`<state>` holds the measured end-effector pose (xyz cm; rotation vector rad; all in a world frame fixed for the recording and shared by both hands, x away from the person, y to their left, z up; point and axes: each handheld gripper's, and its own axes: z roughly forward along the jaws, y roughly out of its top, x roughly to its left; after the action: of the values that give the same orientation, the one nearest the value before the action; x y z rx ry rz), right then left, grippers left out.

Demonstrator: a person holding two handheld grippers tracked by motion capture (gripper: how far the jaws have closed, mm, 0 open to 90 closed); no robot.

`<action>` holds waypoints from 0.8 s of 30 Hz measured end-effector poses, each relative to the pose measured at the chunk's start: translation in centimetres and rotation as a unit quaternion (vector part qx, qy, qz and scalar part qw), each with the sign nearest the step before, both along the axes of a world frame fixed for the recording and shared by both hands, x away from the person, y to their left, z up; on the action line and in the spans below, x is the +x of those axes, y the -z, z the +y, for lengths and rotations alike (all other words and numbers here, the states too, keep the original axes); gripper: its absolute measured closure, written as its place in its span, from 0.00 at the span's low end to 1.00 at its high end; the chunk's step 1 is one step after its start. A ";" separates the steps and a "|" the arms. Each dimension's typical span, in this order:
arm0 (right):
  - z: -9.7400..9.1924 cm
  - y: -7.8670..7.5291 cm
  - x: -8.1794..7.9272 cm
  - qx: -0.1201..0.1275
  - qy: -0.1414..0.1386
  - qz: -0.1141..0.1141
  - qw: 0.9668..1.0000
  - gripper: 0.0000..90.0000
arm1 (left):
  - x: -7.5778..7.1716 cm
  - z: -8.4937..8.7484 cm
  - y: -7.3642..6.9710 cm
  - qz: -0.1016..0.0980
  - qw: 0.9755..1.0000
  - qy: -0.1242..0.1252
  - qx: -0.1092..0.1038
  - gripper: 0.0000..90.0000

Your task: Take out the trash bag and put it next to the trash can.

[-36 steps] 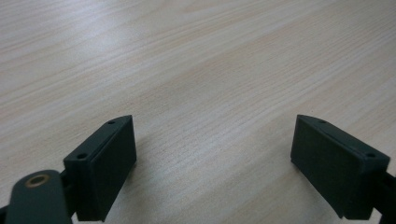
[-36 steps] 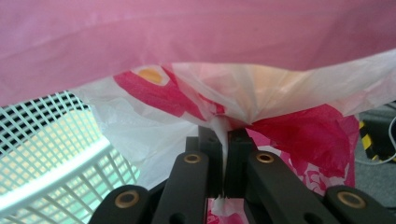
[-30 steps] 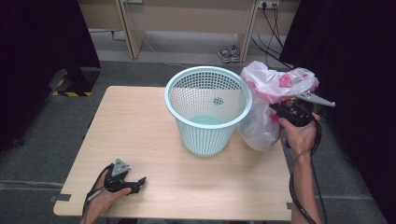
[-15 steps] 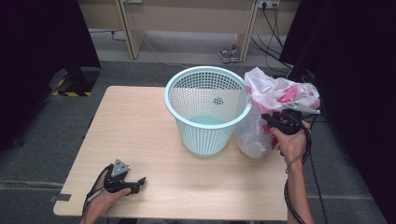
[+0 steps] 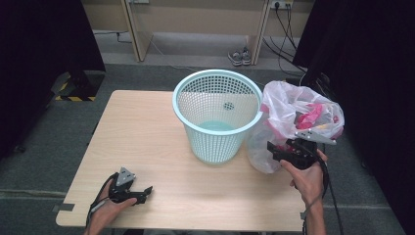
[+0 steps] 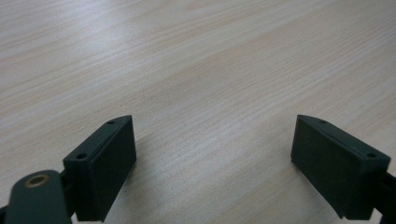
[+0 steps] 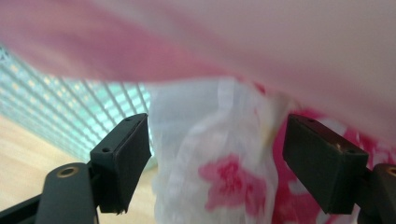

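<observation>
Your right tongs have just been opening and have come down from the bag's top to its side; the bag stands free on the counter, touching the basket. Left tongs rest spread, empty. Film lies between the right jaws, unpinched; probably you regrip lower.

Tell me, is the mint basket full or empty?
Empty: through the basket rim its bare bottom shows. The plastic bag stands beside it.

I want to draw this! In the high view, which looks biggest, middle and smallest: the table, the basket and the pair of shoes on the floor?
1. Table, the biggest by far.
2. Basket.
3. Shoes, the smallest, though they lie farther from the camera, which shrinks them.
</observation>
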<state>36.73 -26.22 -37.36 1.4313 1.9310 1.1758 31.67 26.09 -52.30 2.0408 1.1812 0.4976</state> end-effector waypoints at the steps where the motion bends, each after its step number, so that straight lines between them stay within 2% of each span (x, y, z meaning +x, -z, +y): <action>1: -0.1 0.2 -0.3 -0.001 -0.001 0.000 1.000 0.26 | 0.0 0.0 0.0 0.000 1.000 0.000 0.000 0.14; 4: -0.2 1.0 -1.3 0.007 -0.002 -0.001 1.000 0.26 | 0.0 0.0 0.0 0.000 1.000 0.000 0.001 0.14; 8: -0.1 1.5 -2.5 0.006 0.005 -0.015 1.000 0.26 | 0.0 0.0 0.0 0.000 1.000 0.000 0.001 0.14; 11: 0.3 2.1 -3.4 0.010 -0.004 -0.015 1.000 0.26 | 0.0 0.0 0.0 0.000 1.000 0.000 0.001 0.14; 14: 0.7 2.6 -4.1 0.003 -0.007 -0.014 1.000 0.25 | 0.0 0.0 0.0 0.000 1.000 -0.001 0.001 0.14; 16: 1.3 3.1 -4.6 -0.017 -0.016 -0.007 1.000 0.25 | -0.1 0.0 0.0 0.000 1.000 -0.001 0.000 0.14; 24: 1.7 2.4 -6.2 -0.003 -0.020 -0.031 0.999 0.25 | -0.1 0.0 0.0 0.000 1.000 -0.001 0.000 0.14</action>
<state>30.56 -24.50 -39.77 1.3421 1.9282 1.2168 31.60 26.09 -52.30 2.0400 1.1825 0.4980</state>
